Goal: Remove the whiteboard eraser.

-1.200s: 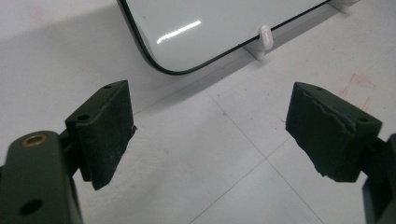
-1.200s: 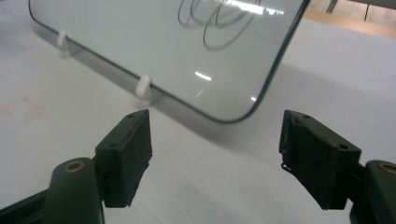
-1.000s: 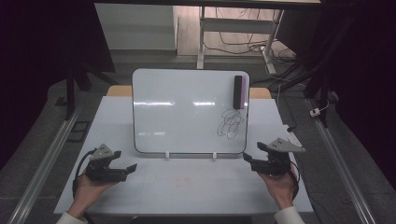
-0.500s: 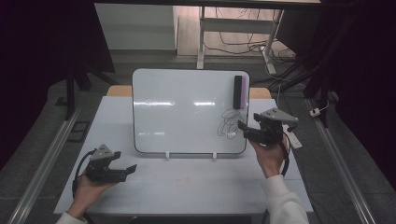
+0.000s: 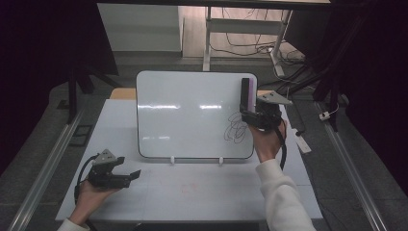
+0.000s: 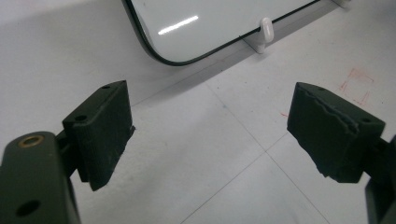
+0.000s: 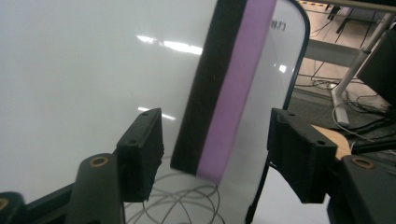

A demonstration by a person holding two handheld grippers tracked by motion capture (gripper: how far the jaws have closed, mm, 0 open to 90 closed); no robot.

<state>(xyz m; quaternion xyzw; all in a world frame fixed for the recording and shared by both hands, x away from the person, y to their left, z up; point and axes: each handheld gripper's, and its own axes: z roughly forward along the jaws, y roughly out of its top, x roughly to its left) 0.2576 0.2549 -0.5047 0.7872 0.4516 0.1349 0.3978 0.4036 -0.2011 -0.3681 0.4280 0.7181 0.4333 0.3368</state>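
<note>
High view: whiteboard (image 5: 192,113) stands propped on the white table (image 5: 192,192), resting on two small white pegs (image 5: 172,159). Black-and-purple eraser (image 5: 247,95) sticks upright on the board's right edge, just above a dark scribble (image 5: 236,126).

Right gripper (image 5: 255,113) is raised to the eraser, jaws spread on either side of its lower end, not yet closed on it. Left gripper (image 5: 126,176) rests low near the table's front left, jaws wide apart, holding nothing.

Risks, as I judge them: a hard push could tip or slide the board off its pegs, since nothing steadies it. Closing off-centre could twist the eraser loose and drop it.

Writing: faint characters near the board's top corner in the right gripper view, too blurred to read. Faint red marks (image 6: 357,86) on the table, not legible.
</note>
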